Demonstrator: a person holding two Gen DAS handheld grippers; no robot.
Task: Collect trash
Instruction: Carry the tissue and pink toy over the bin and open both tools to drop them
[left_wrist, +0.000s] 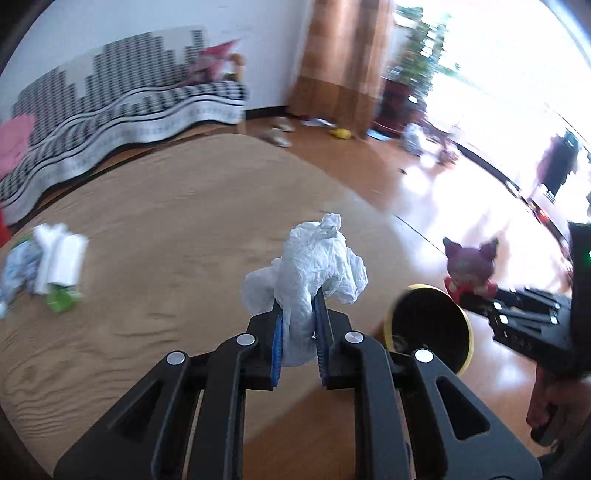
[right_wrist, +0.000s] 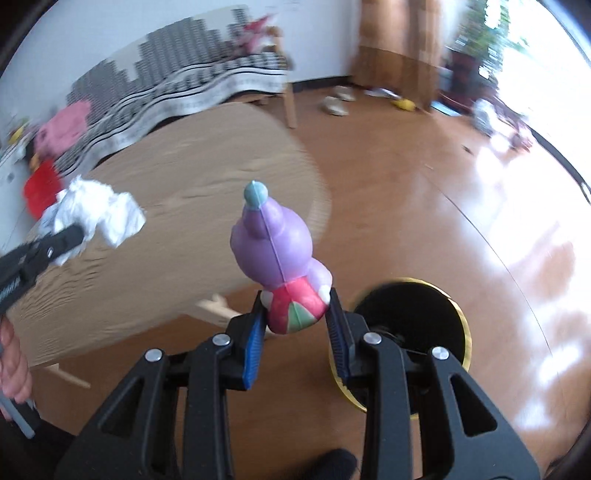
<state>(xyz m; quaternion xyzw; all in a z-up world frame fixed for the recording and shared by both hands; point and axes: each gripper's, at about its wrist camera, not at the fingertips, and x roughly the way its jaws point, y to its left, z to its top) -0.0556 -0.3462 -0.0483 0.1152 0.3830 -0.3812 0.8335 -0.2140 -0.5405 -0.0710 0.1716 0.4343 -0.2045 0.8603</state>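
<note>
My left gripper (left_wrist: 298, 321) is shut on a crumpled white tissue (left_wrist: 314, 262), held over the round wooden table (left_wrist: 155, 206) near its right edge. That tissue (right_wrist: 99, 214) and the left gripper (right_wrist: 64, 236) also show at the left of the right wrist view. My right gripper (right_wrist: 297, 317) is shut on a purple toy figure (right_wrist: 275, 251) with a red base, seen from the left wrist view as the toy figure (left_wrist: 471, 264). A black bin with a yellow rim (right_wrist: 406, 325) stands on the floor just below and right of the toy; the same bin (left_wrist: 428, 325) appears right of the tissue.
More crumpled paper and a green wrapper (left_wrist: 51, 269) lie at the table's left side. A patterned sofa (left_wrist: 122, 107) runs along the back wall with pink and red items on it. Slippers (right_wrist: 338, 101) and clutter lie on the glossy wood floor (right_wrist: 461, 206). A hand (right_wrist: 13, 365) shows at left.
</note>
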